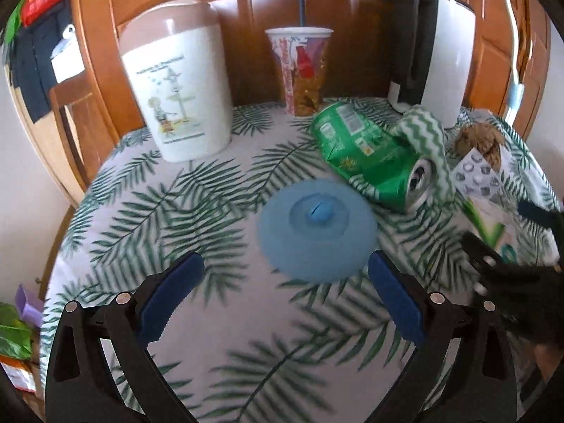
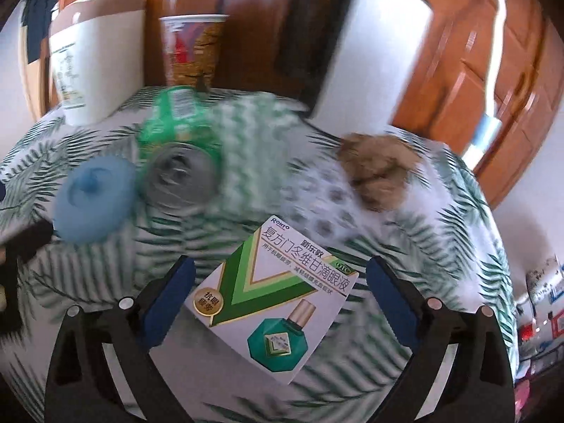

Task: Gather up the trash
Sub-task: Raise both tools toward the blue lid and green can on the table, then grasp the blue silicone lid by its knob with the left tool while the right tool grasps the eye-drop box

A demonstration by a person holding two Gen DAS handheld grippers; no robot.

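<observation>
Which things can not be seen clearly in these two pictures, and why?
- Crushed green can: motion-blurred in the right wrist view, label unreadable.
- Blister pack: left wrist view, partly under the brown crumpled wad.
- Eye-drop box: left wrist view, hidden behind the right gripper.
- Kettle: top cut off.

The left gripper [image 1: 286, 271] has its two blue fingers [image 1: 169, 296] spread wide apart, holding nothing. The right gripper [image 2: 280, 275] is wide apart too, with nothing squeezed between its blue fingers [image 2: 391, 303]. It sits off to the right.
</observation>
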